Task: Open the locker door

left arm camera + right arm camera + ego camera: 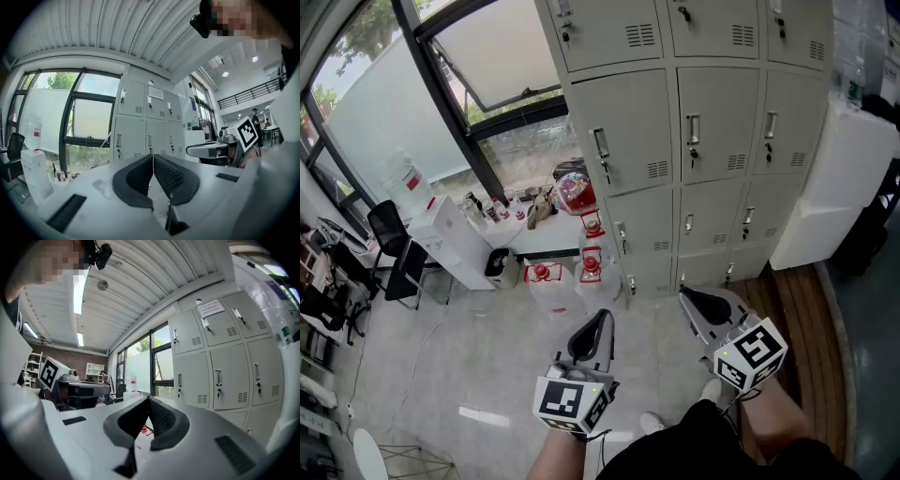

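Two handheld grippers sit low in the head view, above a pale floor (478,356) and well apart from the locker bank (712,216).

Left gripper (604,317): jaws pressed together at the tips, nothing between them. The left gripper view shows the ribbed pads meeting along one seam, with the lockers straight beyond the tips.

Right gripper (684,296): same condition, jaws closed tip to tip and empty. In the right gripper view the lockers lie to the right of the jaw line.

Both grippers point toward the lockers. Neither touches any part of them. Each carries its marker cube at the rear, close to the person's forearm.

The locker bank fills the upper right of the head view. Every locker door (727,117) in view lies flush with its frame. Each door has a vertical handle (693,129) near its left edge, a small lock fitting just below it, and vent slots at the lower right.

Surroundings:
- A tall white unit (830,187) stands just beside the lockers on the right.
- Red-and-white containers (591,264) stand on the floor near the base of the leftmost locker column.
- A white cabinet (455,244) and a black chair (389,230) stand below the window wall (403,103) at left.
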{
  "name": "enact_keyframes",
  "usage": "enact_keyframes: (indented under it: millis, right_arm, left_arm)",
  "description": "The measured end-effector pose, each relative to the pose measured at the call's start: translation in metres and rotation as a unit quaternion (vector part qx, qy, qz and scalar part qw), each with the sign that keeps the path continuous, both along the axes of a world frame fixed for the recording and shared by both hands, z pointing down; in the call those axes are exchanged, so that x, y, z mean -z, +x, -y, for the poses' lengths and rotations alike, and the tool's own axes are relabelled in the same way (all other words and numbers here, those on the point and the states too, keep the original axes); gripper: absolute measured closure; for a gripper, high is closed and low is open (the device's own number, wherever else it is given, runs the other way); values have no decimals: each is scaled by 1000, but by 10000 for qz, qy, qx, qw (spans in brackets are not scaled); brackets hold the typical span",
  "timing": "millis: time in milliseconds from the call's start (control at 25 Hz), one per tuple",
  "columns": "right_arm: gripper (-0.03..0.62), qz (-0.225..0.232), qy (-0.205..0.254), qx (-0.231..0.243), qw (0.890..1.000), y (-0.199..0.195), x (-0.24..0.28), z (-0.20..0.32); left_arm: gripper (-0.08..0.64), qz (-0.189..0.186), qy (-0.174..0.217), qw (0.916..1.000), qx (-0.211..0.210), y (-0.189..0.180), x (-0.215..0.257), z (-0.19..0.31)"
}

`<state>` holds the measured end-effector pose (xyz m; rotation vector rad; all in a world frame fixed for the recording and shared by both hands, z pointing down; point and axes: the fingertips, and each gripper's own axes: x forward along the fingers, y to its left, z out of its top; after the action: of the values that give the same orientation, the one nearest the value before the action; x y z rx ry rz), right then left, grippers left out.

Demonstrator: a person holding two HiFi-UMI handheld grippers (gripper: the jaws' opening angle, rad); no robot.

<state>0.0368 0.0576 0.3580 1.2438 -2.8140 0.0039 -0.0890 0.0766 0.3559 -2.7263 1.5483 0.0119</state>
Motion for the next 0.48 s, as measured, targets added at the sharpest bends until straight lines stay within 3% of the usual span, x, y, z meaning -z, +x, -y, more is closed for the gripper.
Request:
enact_keyframes:
  millis: [480]
  right_arm:
    - [538,76,43,57,9999,-11,3,-3]
  left_arm:
    - [540,-144,-47,9999,11,-8,1,-3]
